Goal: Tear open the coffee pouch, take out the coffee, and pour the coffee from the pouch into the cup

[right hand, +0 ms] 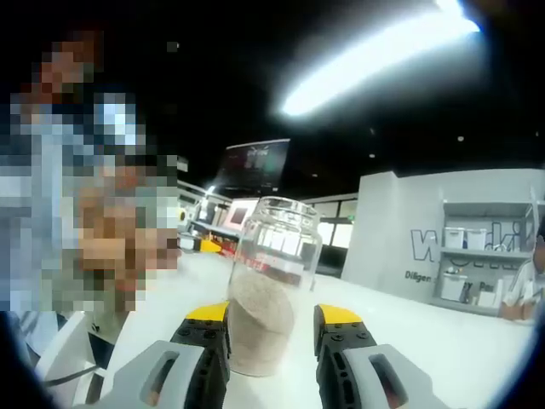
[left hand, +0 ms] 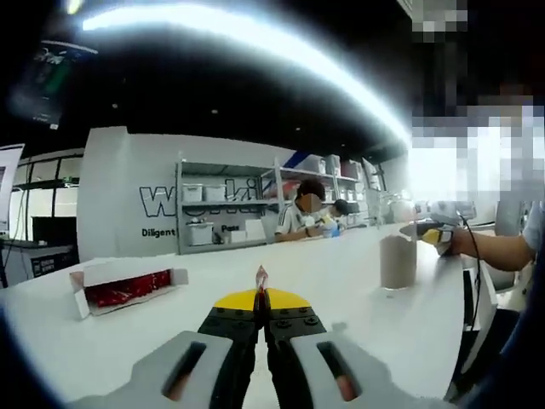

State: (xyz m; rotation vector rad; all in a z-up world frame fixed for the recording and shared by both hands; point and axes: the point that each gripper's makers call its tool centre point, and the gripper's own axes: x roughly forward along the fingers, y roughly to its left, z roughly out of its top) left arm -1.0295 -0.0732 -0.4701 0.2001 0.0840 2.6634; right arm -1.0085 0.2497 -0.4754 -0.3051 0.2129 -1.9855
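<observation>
My left gripper (left hand: 261, 295) is shut on a thin red coffee pouch (left hand: 261, 277), of which just a narrow tip pokes up past the yellow jaw tips. A glass cup (left hand: 398, 260) with light brown powder in it stands on the white table (left hand: 332, 281) to the right. Behind the cup, a person's hand holds my right gripper (left hand: 423, 230). In the right gripper view the cup (right hand: 268, 298) stands close, between the jaws of the open right gripper (right hand: 272, 313), with a small gap on the right side.
An open white box (left hand: 119, 288) of red pouches lies on the table at the left. Grey shelves (left hand: 226, 209) with bins stand at the far wall, and two people sit at the table's far end. The person's arm reaches in from the right.
</observation>
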